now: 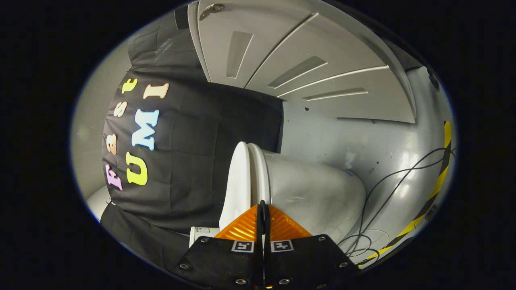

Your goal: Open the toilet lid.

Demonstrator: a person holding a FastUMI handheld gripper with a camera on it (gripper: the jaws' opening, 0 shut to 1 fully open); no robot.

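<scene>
Claw (263, 209) clenched, fingers together, holding nothing, just short of toilet (314, 193). Lid (238, 181) down on seat; lifting not yet begun.

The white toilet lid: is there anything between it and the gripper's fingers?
Nothing visible stands between them. The gripper, fingers closed together and holding nothing, points straight at the white toilet lid, which lies shut on the white seat ring just ahead. The thin black cables lie on the grey floor beside the bowl.
</scene>
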